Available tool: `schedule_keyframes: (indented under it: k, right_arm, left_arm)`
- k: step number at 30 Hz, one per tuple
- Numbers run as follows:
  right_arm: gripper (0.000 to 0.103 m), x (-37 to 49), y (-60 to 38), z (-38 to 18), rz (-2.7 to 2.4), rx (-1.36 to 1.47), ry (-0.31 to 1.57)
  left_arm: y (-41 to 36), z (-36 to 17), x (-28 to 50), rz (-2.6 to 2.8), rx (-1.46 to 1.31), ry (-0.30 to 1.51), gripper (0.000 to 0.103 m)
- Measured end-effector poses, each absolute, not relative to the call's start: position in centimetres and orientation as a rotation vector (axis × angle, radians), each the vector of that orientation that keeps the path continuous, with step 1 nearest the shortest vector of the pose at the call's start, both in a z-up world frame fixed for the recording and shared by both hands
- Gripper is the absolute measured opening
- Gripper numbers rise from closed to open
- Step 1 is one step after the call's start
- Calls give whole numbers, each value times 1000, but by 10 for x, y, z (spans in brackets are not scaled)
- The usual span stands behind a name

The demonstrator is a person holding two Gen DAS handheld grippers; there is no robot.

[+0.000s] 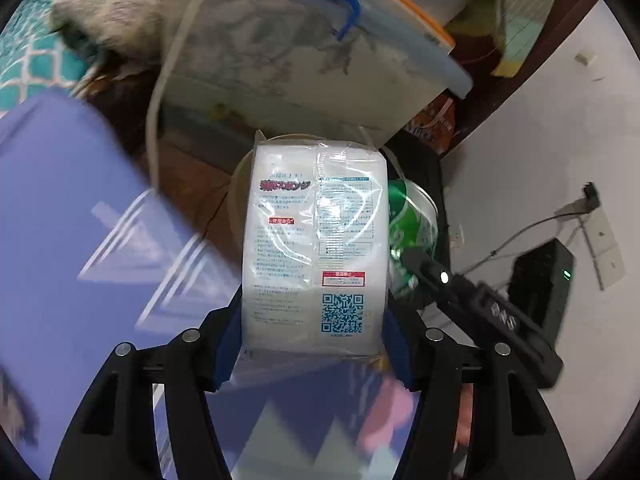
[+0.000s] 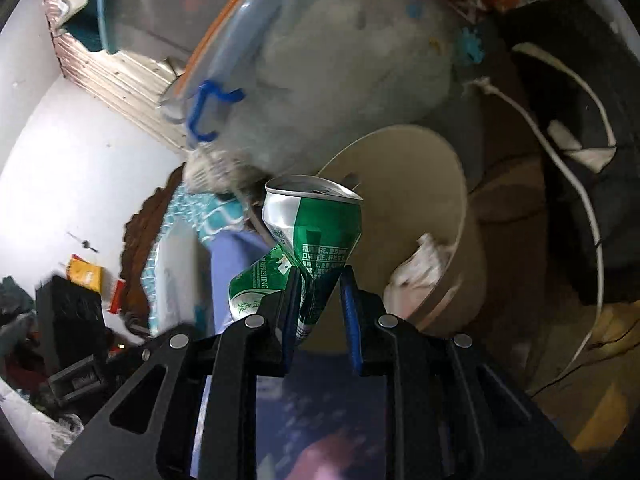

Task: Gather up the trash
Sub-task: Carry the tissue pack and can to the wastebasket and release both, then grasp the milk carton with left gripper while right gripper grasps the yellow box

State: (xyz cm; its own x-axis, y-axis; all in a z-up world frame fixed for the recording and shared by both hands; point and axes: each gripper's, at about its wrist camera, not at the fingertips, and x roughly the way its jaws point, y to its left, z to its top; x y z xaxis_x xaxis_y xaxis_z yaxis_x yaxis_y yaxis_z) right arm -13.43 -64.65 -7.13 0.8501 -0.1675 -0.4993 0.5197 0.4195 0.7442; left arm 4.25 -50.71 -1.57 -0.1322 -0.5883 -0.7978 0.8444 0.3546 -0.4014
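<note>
Two grips loaded, left hand-held gripper (image 1: 314,344) clamping sponge pack (image 1: 314,240), right hand-held gripper (image 2: 320,300) pinching crushed can (image 2: 310,236) (release squarely over bin (image 2: 420,184)).

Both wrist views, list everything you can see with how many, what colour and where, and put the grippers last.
clear plastic-wrapped white pack with printed text and a QR code: one, white, between the left gripper's pads
crushed green and silver drink can: one, green, pinched in the right gripper over the bin
round beige waste bin: one, beige, just beyond both grippers, crumpled white paper inside
translucent storage box with blue latch handle: one, grey-white with an orange rim, behind the bin
white cord: one, white, looping right of the bin
black device with a green light: one, black, on the white floor
left gripper: one, black with blue pads, shut on the pack
right gripper: one, black with blue pads, shut on the can
</note>
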Motion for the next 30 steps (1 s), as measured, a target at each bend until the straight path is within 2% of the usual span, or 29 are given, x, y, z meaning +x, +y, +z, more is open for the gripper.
schedule_keyframes:
  k: [1, 2, 3, 4, 5, 6, 9, 13, 18, 21, 30]
  right_arm:
    - [26, -132, -652, -72, -453, 1047, 388]
    - [26, -129, -656, -72, -458, 1042, 393]
    - [35, -127, -658, -73, -461, 1040, 402]
    - [62, -125, -660, -73, -462, 1042, 405]
    - [74, -126, -660, -73, -470, 1042, 393]
    - [78, -128, -658, -70, -488, 1029, 368]
    - [75, -126, -645, -56, -499, 945, 356]
    - [70, -123, -617, -51, -455, 928, 344]
    - [61, -99, -555, -43, -341, 867, 388]
    - [57, -79, -512, -43, -239, 841, 438]
    - [58, -7, -371, -37, 60, 675, 641]
  left_arm:
    - [-515, -19, 42, -1254, 298, 1157, 61]
    - [-528, -24, 41, -1234, 323, 1155, 72]
    - [-533, -27, 42, -1213, 339, 1151, 80]
    - [-537, -30, 42, -1189, 351, 1140, 81]
    - [-539, -33, 42, -1179, 356, 1137, 81]
    - [-538, -34, 43, -1177, 354, 1143, 80]
    - [-520, -29, 45, -1179, 314, 1130, 80]
    - [-477, -7, 38, -1171, 295, 1017, 79]
    - [-384, 15, 17, -1148, 281, 892, 76]
    - [-321, 16, 12, -1093, 265, 882, 76]
    - [-138, 12, 40, -801, 64, 908, 75]
